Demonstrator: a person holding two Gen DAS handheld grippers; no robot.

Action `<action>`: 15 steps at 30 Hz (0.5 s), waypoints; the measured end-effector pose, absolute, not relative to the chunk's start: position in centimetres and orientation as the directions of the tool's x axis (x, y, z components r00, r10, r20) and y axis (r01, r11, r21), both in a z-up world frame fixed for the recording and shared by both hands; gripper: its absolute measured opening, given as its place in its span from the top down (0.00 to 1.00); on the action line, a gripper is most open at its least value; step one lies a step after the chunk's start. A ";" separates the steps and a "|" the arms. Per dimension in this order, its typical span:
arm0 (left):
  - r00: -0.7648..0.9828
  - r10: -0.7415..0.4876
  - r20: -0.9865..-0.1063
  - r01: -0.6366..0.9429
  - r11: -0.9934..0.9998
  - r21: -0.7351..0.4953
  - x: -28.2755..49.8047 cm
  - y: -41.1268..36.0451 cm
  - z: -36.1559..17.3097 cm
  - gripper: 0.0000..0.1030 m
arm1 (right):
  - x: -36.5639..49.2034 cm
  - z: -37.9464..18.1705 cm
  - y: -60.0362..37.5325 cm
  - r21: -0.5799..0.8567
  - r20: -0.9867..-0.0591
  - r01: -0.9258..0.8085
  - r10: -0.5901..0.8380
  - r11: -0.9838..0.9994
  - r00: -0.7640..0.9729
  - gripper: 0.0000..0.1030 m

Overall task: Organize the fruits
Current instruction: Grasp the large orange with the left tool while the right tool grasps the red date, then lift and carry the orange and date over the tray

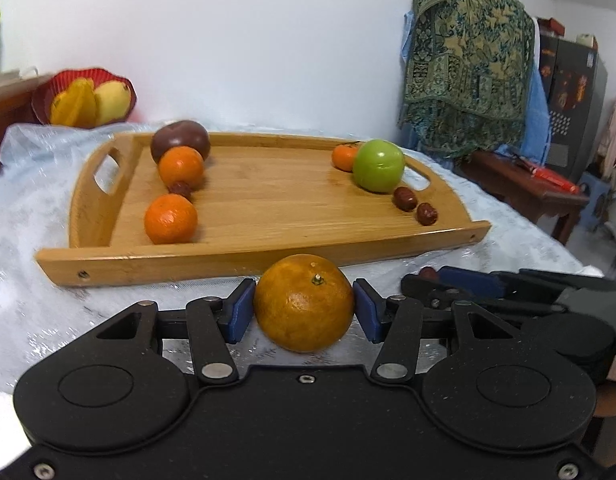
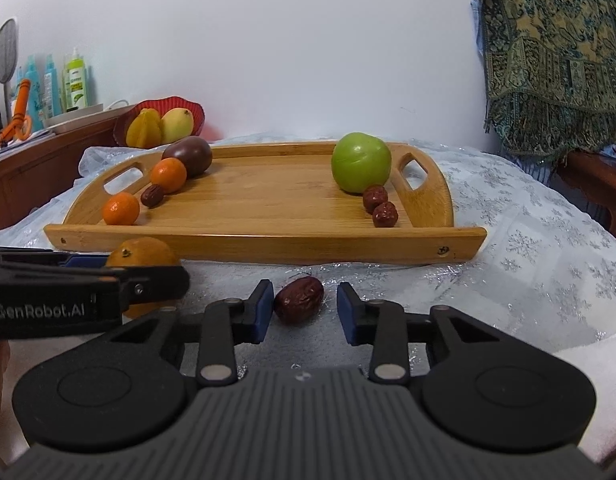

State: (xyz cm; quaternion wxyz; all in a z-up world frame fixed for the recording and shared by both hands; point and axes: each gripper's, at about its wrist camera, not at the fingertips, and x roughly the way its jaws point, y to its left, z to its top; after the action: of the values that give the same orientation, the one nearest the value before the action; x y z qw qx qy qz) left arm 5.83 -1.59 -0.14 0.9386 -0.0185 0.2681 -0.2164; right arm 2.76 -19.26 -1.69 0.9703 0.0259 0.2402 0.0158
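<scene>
Fruit here is light: the orange (image 1: 304, 307) on the desk (image 1: 36, 312), at six o'clock of the wooden tray (image 1: 268, 256), looks firm and round, best pinched across its middle; the left hand-held gripper (image 1: 304, 310) clamps it there. The wrinkled date (image 2: 299, 299) is small and soft; the right hand-held gripper (image 2: 304, 307) stands narrowly parted around it, its right pad clear of the skin.

Right tool (image 2: 304, 312) astride red date (image 2: 299, 300), pads clear.
</scene>
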 end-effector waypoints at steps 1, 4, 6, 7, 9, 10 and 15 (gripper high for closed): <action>0.764 -0.414 -0.495 0.397 0.906 -0.146 5.8 -1.6 -0.2 0.51 | 2.8 -1.7 -19.3 0.058 -0.465 -0.018 0.043 0.998 0.884 0.60; 0.769 -0.408 -0.493 0.397 0.908 -0.132 5.8 -1.7 -0.3 0.51 | 2.8 -1.8 -19.2 0.054 -0.466 -0.019 0.042 0.998 0.884 0.60; 0.773 -0.403 -0.491 0.397 0.910 -0.122 5.8 -1.9 -0.4 0.51 | 2.8 -1.8 -19.2 0.054 -0.466 -0.019 0.042 0.998 0.884 0.60; 0.774 -0.401 -0.490 0.398 0.910 -0.116 5.7 -2.0 -0.4 0.51 | 2.8 -1.8 -19.2 0.054 -0.466 -0.020 0.043 0.998 0.884 0.60; 0.778 -0.397 -0.488 0.400 0.911 -0.104 5.7 -2.1 -0.5 0.51 | 2.8 -1.8 -19.1 0.054 -0.466 -0.021 0.044 0.998 0.884 0.60; 0.779 -0.395 -0.487 0.400 0.911 -0.099 5.7 -2.2 -0.5 0.51 | 2.9 -1.8 -19.1 0.053 -0.466 -0.022 0.044 0.998 0.884 0.61; 0.775 -0.388 -0.498 0.396 0.913 -0.095 5.8 -2.3 -0.8 0.51 | 2.9 -1.9 -18.8 0.041 -0.465 -0.029 0.044 0.999 0.884 0.65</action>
State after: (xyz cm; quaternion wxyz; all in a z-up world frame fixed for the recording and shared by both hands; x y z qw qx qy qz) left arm 5.79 -2.33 -0.76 0.9421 0.0075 0.2629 -0.2081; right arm 2.95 -18.76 -1.92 0.9705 0.0165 0.2400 0.0188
